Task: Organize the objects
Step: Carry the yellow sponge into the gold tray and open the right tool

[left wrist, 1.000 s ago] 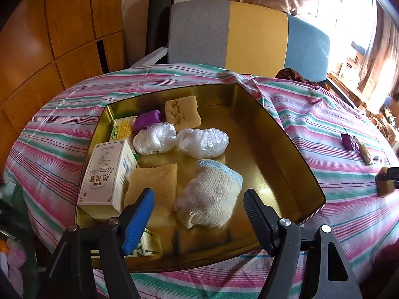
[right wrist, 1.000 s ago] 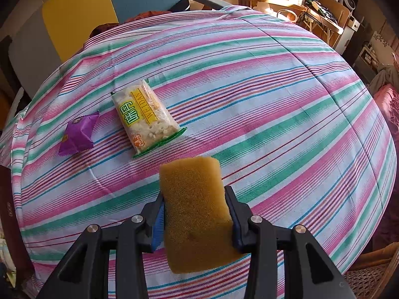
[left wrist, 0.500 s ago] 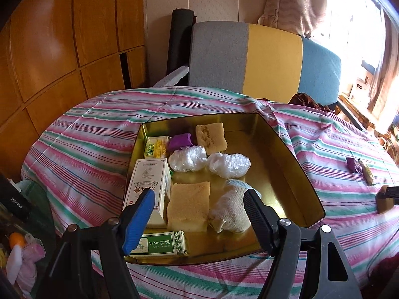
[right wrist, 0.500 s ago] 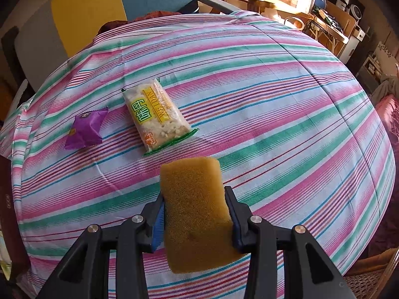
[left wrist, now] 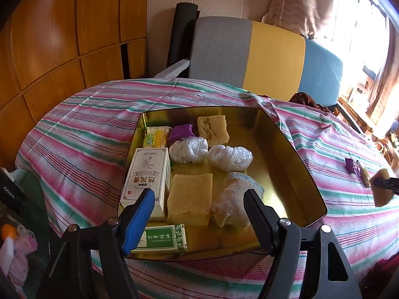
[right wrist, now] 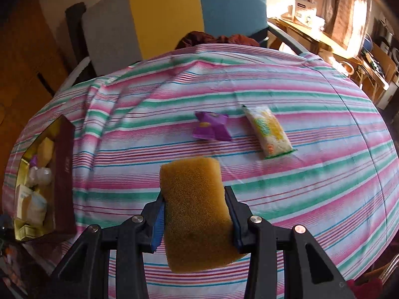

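Observation:
My right gripper (right wrist: 195,194) is shut on a yellow sponge (right wrist: 197,214) and holds it above the striped tablecloth; it also shows at the far right of the left wrist view as the held sponge (left wrist: 381,189). A purple packet (right wrist: 212,127) and a snack packet (right wrist: 269,132) lie on the cloth beyond it. My left gripper (left wrist: 199,194) hangs open and empty over the near side of the gold tray (left wrist: 299,154). The tray holds a white box (left wrist: 146,174), a sponge (left wrist: 190,196), a white glove (left wrist: 234,204), two plastic bundles (left wrist: 188,149), another sponge (left wrist: 213,129) and a green box (left wrist: 159,239).
A grey, yellow and blue chair (left wrist: 249,54) stands behind the table, with wooden wall panels (left wrist: 62,37) to the left. In the right wrist view the tray's dark outer wall (right wrist: 64,149) stands at the left edge. Furniture and boxes crowd the far right by the window.
My right gripper swung left and rose with the sponge, so the tray came into its view at the left. My left gripper drew back a little from the tray, staying open.

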Demonstrator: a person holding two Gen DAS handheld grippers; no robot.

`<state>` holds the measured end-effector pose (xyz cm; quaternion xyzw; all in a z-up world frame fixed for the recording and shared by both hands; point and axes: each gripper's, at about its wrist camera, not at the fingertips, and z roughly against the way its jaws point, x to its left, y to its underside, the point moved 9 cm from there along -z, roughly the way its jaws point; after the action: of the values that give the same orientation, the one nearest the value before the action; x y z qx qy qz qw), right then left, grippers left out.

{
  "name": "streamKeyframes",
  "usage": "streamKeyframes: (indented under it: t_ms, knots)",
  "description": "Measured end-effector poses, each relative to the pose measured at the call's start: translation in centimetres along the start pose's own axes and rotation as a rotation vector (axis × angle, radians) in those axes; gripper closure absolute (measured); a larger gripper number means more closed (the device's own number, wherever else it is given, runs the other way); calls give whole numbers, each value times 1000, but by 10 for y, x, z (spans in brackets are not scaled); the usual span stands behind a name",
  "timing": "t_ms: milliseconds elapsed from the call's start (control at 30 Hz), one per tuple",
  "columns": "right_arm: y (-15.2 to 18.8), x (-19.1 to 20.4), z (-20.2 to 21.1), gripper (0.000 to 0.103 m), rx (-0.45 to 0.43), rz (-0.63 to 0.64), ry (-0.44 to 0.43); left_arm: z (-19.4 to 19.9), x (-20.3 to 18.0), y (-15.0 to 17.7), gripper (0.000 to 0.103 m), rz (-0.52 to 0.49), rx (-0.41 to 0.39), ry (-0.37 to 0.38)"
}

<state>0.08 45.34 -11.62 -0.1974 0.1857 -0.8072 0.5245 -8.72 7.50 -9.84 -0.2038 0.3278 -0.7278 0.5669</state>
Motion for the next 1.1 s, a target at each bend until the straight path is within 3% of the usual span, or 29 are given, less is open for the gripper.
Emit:
streamKeyframes:
  t_ms: [267, 433, 600, 800, 867, 1100]
  knots:
    - [0, 172, 5, 61, -3, 228, -215, 3, 14, 1, 28, 30, -4, -6]
    - [14, 233, -20, 61, 58, 301, -244, 4, 30, 4, 28, 58, -3, -19]
    - [34, 251, -55, 57, 152, 333, -218, 4, 43, 8, 27, 84, 4, -31]
    - [57, 256, -64, 51, 211, 353, -250, -1, 50, 12, 27, 103, 21, -32]
    - [57, 256, -65, 39, 197, 356, -246, -2, 49, 12, 26, 101, 25, -28]
    - [52, 252, -46, 39, 137, 356, -267, 1, 43, 10, 26, 79, 14, -30]
